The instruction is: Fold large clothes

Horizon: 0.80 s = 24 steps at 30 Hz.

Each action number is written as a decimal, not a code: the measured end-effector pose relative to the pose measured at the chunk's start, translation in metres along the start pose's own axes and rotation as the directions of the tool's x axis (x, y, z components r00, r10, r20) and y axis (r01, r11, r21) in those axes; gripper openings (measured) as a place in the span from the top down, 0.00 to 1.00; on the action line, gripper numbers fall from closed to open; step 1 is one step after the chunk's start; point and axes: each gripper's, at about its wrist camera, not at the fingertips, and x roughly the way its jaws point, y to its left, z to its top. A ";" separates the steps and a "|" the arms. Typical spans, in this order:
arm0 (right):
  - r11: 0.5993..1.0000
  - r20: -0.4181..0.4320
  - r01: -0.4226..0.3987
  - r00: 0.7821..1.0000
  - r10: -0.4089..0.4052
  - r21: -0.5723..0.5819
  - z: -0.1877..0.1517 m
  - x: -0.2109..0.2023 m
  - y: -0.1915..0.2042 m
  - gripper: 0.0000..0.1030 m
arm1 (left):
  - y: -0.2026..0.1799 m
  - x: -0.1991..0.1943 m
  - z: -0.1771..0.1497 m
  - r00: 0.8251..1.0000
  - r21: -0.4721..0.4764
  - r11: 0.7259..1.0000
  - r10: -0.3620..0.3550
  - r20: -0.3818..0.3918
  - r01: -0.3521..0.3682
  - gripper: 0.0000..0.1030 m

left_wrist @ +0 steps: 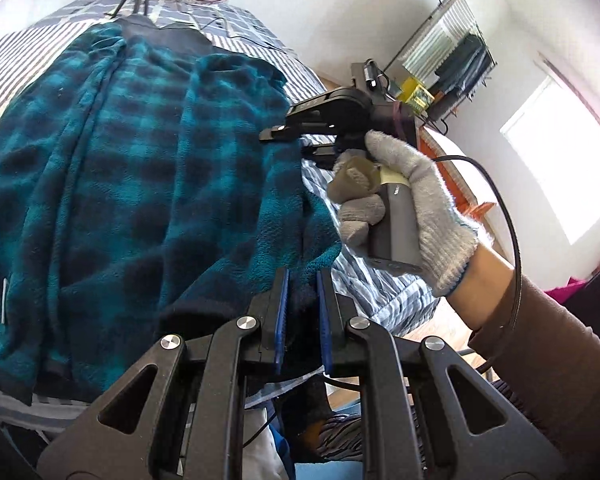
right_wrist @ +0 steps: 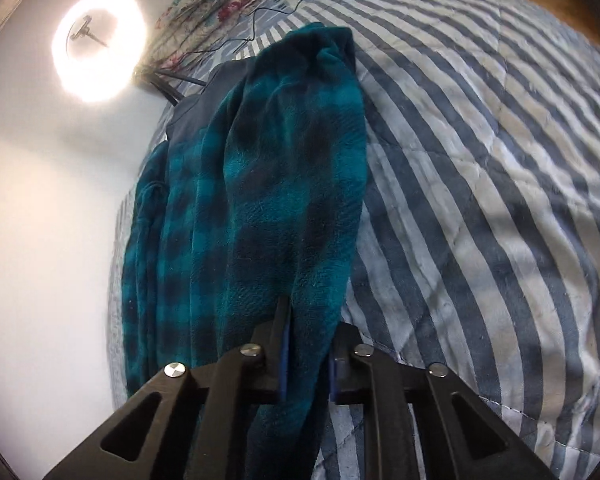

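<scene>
Teal plaid fleece garment (right_wrist: 260, 184) lies spread on striped bed quilt (right_wrist: 480, 168), ahead of both grippers. No readable writing on it. Left gripper (left_wrist: 303, 300) clenched on dark hem edge. Right gripper (right_wrist: 306, 344) clamped on fleece fold, gloved hand (left_wrist: 416, 204) on handle.
</scene>
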 end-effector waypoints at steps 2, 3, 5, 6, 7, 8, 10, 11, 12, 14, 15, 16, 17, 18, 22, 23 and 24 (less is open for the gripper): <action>0.999 0.008 0.026 1.000 -0.026 -0.028 0.003 -0.003 0.014 0.91 | 0.007 -0.005 -0.001 1.000 -0.028 1.000 -0.007 0.009 0.007 0.89; 0.998 0.015 0.040 0.999 -0.039 -0.047 0.004 -0.006 0.022 0.91 | 0.012 -0.009 -0.001 1.000 -0.045 0.999 -0.009 0.015 0.010 0.89; 0.991 0.027 0.089 0.996 -0.087 -0.097 0.006 -0.009 0.039 0.92 | 0.020 -0.016 -0.003 1.000 -0.071 0.997 -0.007 0.027 0.009 0.89; 0.983 0.038 0.123 0.992 -0.119 -0.137 0.005 -0.010 0.052 0.92 | 0.024 -0.020 -0.004 0.999 -0.084 0.996 -0.005 0.034 0.007 0.89; 0.977 0.045 0.139 0.990 -0.133 -0.163 0.005 -0.011 0.060 0.92 | 0.027 -0.023 -0.004 0.999 -0.094 0.996 -0.002 0.038 0.006 0.89; 0.964 0.060 0.167 0.986 -0.158 -0.207 0.004 -0.010 0.075 0.92 | 0.032 -0.027 -0.005 0.999 -0.108 0.994 0.001 0.044 0.004 0.89; 0.942 0.077 0.202 0.979 -0.188 -0.267 0.002 -0.008 0.093 0.92 | 0.041 -0.035 -0.008 0.998 -0.129 0.992 0.015 0.055 -0.008 0.89; 0.929 0.082 0.216 0.976 -0.200 -0.300 0.001 -0.004 0.106 0.92 | 0.045 -0.038 -0.010 0.998 -0.138 0.990 0.023 0.057 -0.015 0.89; 0.922 0.083 0.224 0.974 -0.209 -0.317 0.000 -0.002 0.112 0.92 | 0.049 -0.041 -0.012 0.998 -0.148 0.989 0.032 0.060 -0.023 0.89; 0.902 0.084 0.240 0.971 -0.225 -0.358 -0.002 0.008 0.130 0.92 | 0.058 -0.047 -0.014 0.997 -0.165 0.986 0.046 0.064 -0.035 0.89; 0.896 0.081 0.241 0.971 -0.227 -0.374 -0.003 0.013 0.138 0.92 | 0.062 -0.051 -0.016 0.996 -0.174 0.984 0.056 0.068 -0.043 0.89; 0.888 0.078 0.244 0.969 -0.232 -0.390 -0.005 0.020 0.146 0.92 | 0.064 -0.054 -0.018 0.996 -0.179 0.983 0.063 0.070 -0.049 0.89; 0.879 0.078 0.251 0.967 -0.241 -0.406 -0.007 0.026 0.153 0.92 | 0.068 -0.058 -0.020 0.995 -0.187 0.981 0.073 0.073 -0.059 0.89; 0.867 0.074 0.258 0.965 -0.250 -0.427 -0.010 0.034 0.162 0.92 | 0.072 -0.061 -0.022 0.994 -0.195 0.978 0.084 0.075 -0.068 0.90; 0.813 0.068 0.294 0.951 -0.301 -0.502 -0.023 0.066 0.187 0.92 | 0.088 -0.069 -0.028 0.992 -0.226 0.970 0.111 0.066 -0.094 0.90; 0.799 0.067 0.305 0.946 -0.318 -0.519 -0.026 0.074 0.191 0.92 | 0.091 -0.069 -0.031 0.991 -0.230 0.967 0.123 0.061 -0.106 0.90; 0.789 0.064 0.314 0.941 -0.331 -0.529 -0.028 0.080 0.195 0.92 | 0.094 -0.068 -0.033 0.990 -0.232 0.966 0.133 0.054 -0.117 0.90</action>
